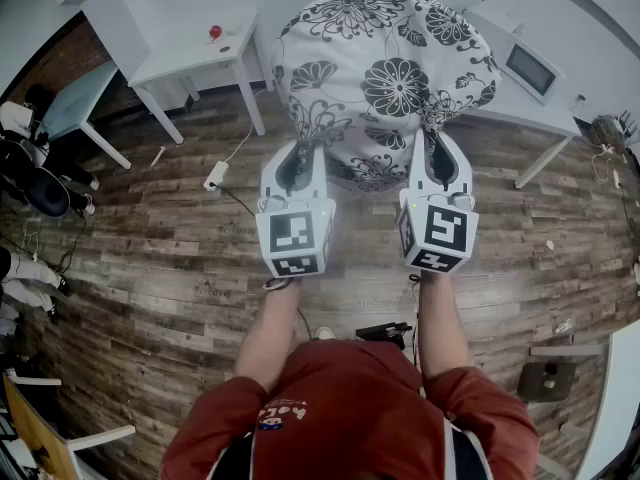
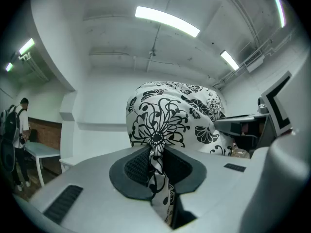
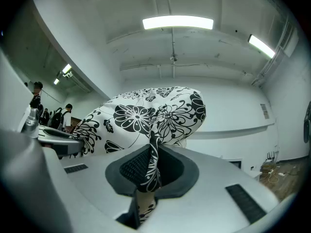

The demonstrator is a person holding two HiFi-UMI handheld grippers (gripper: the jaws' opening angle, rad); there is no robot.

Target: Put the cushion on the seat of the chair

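Note:
A white cushion (image 1: 385,78) printed with black flowers hangs in the air in front of me, held up by its near edge. My left gripper (image 1: 299,160) is shut on the cushion's left corner, and the pinched fabric (image 2: 156,169) runs down between its jaws. My right gripper (image 1: 436,154) is shut on the right corner, with a fold of the cloth (image 3: 148,171) caught between its pads. The cushion (image 2: 170,118) fills the middle of the left gripper view, and the cushion (image 3: 146,118) bulges above the jaws in the right gripper view. No chair seat shows clearly.
A white table (image 1: 195,53) with a small red object (image 1: 215,33) stands at the back left. Another white table (image 1: 535,108) with a white box (image 1: 532,68) stands at the back right. Cables and a power strip (image 1: 215,176) lie on the wooden floor (image 1: 150,268). People (image 2: 17,140) stand far off.

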